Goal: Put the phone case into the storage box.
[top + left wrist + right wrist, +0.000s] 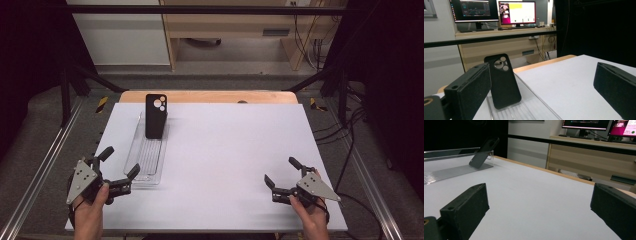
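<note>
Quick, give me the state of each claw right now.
Left claw: open, holding nothing, beside the clear tray.
Right claw: open, holding nothing, over the white table.

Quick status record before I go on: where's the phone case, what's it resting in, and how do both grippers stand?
phone case: black, propped up leaning at the far end of the tray, camera cutouts at top
tray: clear plastic, ribbed floor, lying lengthwise on the left of the table
table: white surface, wooden far edge
left gripper: open, holding nothing, by the tray's near end
right gripper: open, holding nothing, near right part of the table, apart from the tray
</note>
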### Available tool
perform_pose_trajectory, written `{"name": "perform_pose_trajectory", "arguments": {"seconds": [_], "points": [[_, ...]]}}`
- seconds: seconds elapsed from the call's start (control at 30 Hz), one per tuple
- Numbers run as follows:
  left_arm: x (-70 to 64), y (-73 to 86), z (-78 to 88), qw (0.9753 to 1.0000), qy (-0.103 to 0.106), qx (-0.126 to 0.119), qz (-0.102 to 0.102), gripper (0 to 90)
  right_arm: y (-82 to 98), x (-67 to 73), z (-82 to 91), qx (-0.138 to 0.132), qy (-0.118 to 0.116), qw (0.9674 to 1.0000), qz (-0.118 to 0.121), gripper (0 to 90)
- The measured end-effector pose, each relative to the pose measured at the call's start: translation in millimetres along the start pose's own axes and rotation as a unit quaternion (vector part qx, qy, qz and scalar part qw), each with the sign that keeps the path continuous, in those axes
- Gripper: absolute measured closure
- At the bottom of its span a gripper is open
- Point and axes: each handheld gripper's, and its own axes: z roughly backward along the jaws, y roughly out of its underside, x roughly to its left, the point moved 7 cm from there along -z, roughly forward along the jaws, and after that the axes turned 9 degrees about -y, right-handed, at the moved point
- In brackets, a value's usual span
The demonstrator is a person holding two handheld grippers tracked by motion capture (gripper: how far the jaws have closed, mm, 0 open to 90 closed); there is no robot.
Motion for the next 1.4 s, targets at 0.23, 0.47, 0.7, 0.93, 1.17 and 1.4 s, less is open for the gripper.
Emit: {"name": "perform_pose_trajectory", "arguments": {"seconds": [0.23, 0.47, 0.7, 0.93, 1.17, 1.4], "points": [[2.2, 13.0, -1.0, 1.0, -0.001, -0.002, 0.002, 0.9, 0.0, -0.8, 0.3, 0.0, 0.001, 1.0, -0.001, 2.1], [3.4, 24.2, -1.2, 0.9999, -0.013, -0.002, 0.011, 0.9, 0.6, -2.7, 0.7, 0.0, 0.005, 1.0, -0.003, 2.0], [4.2, 26.7, -0.2, 0.9997, -0.019, -0.008, 0.012, 0.9, 1.3, -3.8, 0.9, 0.002, 0.007, 1.0, 0.0, 2.1], [-2.3, 33.4, 0.0, 0.9997, -0.014, -0.008, 0.016, 0.9, 2.0, -5.7, 1.2, 0.002, 0.009, 1.0, -0.001, 2.1], [-8.2, 40.3, -4.0, 0.9999, -0.007, -0.004, 0.009, 0.9, 4.1, -8.7, 0.1, 0.006, 0.014, 0.9997, 0.021, 2.3], [-9.7, 42.9, -6.3, 1.0, -0.004, -0.006, 0.004, 0.9, 6.3, -9.0, -4.5, 0.008, 0.014, 0.9991, 0.04, 2.2]]}}
